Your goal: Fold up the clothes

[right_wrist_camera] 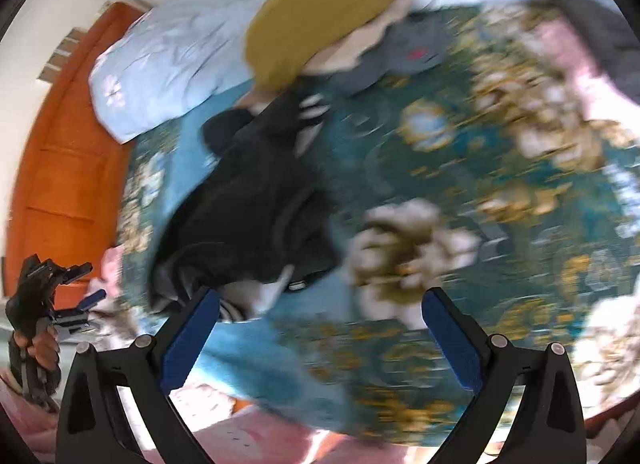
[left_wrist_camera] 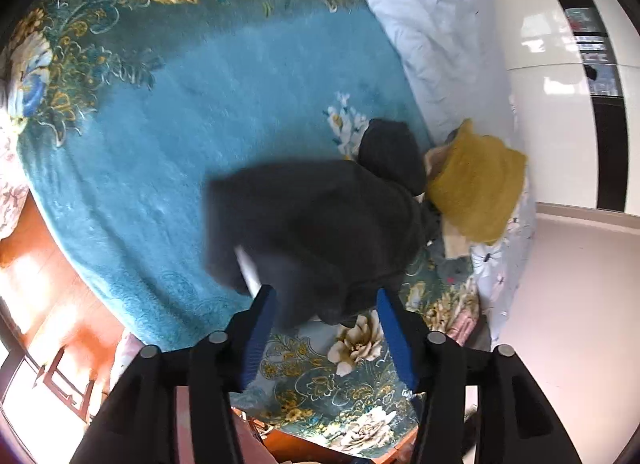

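A black garment [left_wrist_camera: 320, 223] lies bunched on the teal floral blanket [left_wrist_camera: 160, 143] of a bed. It also shows in the right wrist view [right_wrist_camera: 248, 199], blurred. My left gripper [left_wrist_camera: 326, 296] is open, its blue pads just at the garment's near edge, not closed on it. My right gripper [right_wrist_camera: 320, 300] is open and empty above the blanket [right_wrist_camera: 440, 167], the garment's edge near its left pad. The left gripper [right_wrist_camera: 86, 304] shows at the far left of the right wrist view. A folded mustard garment [left_wrist_camera: 476, 187] lies on a small stack beyond the black one, also in the right wrist view [right_wrist_camera: 320, 11].
A pale blue pillow [left_wrist_camera: 432, 23] lies at the bed's far side, also in the right wrist view [right_wrist_camera: 172, 63]. White wardrobe doors [left_wrist_camera: 552, 103] stand beyond the bed. An orange wooden headboard [right_wrist_camera: 68, 151] and wooden floor [left_wrist_camera: 48, 284] border the bed.
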`<state>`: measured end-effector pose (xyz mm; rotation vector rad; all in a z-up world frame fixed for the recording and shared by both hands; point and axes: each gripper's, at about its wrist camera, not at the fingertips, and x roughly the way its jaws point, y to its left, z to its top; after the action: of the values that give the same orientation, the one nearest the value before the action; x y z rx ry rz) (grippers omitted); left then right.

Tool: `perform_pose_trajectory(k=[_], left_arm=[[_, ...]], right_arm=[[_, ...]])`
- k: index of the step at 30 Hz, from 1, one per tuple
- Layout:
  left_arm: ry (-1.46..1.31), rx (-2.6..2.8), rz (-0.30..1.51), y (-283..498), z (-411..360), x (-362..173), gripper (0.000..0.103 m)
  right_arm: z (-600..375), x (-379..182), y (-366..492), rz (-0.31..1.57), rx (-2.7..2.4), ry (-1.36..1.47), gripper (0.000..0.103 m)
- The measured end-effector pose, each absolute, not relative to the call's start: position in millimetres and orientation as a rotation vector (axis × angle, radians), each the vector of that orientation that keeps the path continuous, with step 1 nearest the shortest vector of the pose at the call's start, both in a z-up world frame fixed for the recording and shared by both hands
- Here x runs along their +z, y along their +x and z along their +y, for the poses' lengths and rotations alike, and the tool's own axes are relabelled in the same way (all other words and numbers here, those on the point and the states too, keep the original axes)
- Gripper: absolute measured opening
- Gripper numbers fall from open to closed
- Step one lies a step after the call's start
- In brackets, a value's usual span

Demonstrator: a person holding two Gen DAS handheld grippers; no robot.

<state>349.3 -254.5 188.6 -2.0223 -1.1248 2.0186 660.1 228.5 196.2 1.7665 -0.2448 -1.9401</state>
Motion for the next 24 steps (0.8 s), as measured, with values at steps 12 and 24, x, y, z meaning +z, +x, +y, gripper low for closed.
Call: perform_pose_trajectory(k=[12, 24], left_arm=[[-1.945, 1.905, -0.187, 302.6, -178.1, 147.9, 0.061], [-1.642, 1.517, 0.698, 359.2, -45.6, 66.9, 0.067]], right_arm=[[157.3, 125.5, 685.2, -0.625, -1.976, 1.986, 0.101], [208.2, 197.9, 761.1, -0.717, -2.38, 2.131, 0.101]])
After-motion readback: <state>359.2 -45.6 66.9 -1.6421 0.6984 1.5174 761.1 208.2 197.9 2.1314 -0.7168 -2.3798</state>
